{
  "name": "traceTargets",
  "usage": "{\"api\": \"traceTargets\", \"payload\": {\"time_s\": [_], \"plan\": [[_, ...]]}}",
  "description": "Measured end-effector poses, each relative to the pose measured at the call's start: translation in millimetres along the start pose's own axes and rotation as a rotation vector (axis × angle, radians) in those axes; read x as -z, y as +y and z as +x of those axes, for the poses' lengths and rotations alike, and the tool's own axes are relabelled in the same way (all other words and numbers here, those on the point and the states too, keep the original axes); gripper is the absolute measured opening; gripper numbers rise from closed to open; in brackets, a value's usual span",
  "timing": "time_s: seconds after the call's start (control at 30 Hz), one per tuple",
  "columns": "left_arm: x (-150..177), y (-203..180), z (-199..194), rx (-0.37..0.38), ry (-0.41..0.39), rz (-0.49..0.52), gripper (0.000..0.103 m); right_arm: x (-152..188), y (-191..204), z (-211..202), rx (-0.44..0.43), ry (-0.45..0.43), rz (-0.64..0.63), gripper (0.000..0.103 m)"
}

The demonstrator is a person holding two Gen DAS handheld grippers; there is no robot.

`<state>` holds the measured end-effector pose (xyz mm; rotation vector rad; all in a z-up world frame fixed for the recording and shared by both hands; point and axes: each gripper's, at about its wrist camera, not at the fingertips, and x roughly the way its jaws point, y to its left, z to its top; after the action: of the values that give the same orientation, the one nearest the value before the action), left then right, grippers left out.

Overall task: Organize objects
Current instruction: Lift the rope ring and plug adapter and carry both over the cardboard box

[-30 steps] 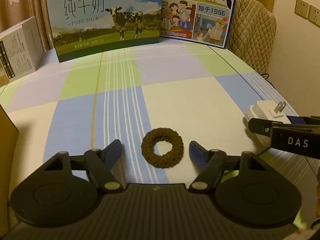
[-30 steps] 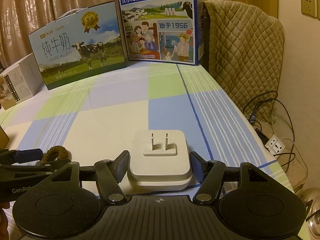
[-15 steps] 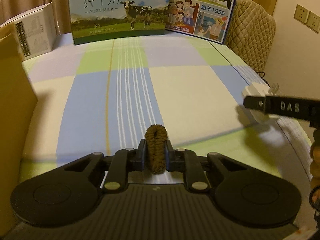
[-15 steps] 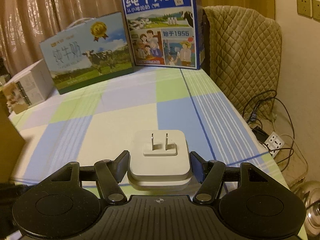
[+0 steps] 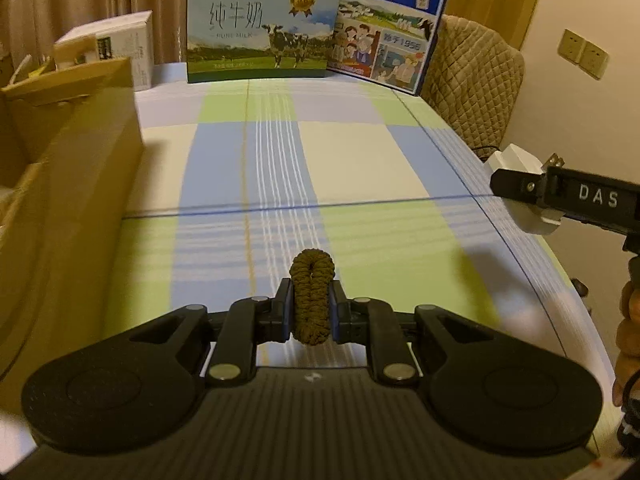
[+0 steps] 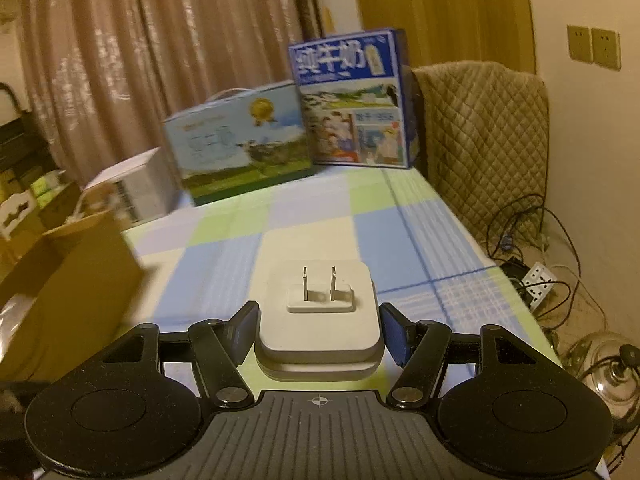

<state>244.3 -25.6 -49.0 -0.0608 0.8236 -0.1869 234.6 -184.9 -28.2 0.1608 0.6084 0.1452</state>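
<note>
Hair tie (image 5: 312, 296) pinched in left claw (image 5: 311, 312), charger (image 6: 318, 316) clamped in right claw (image 6: 319, 330)

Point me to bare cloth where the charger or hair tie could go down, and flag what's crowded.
Free: the checked tablecloth from the near edge up to the milk cartons, between the cardboard box on the left and the padded chair on the right. Crowded: the back edge, lined with cartons and a white box. Both grippers are loaded.
</note>
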Motion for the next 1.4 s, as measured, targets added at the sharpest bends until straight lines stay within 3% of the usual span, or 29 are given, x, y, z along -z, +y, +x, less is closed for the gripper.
{"api": "traceTargets", "payload": {"time_s": [0.33,0.6,1.07,1.4], "plan": [[43.0,3.8,-87.9,-0.004,-0.038,-0.042,0.014,50.4,35.7,-74.1,-0.045,0.016,-0.021,0.061],[62.9,11.2,-137.7,0.007,-0.073,-0.064,0.014,69.0,54.2,-116.0,-0.051,0.021,-0.037,0.061],[82.4,29.8,-191.2,-0.001,-0.108,-0.066,0.014,75.3,106.1,-138.7,-0.127,0.023,-0.116,0.061],[88.8,74.8,-227.1,-0.061,-0.130,-0.075,0.014,70.6,163.2,-127.4,-0.224,0.031,-0.191,0.061]]}}
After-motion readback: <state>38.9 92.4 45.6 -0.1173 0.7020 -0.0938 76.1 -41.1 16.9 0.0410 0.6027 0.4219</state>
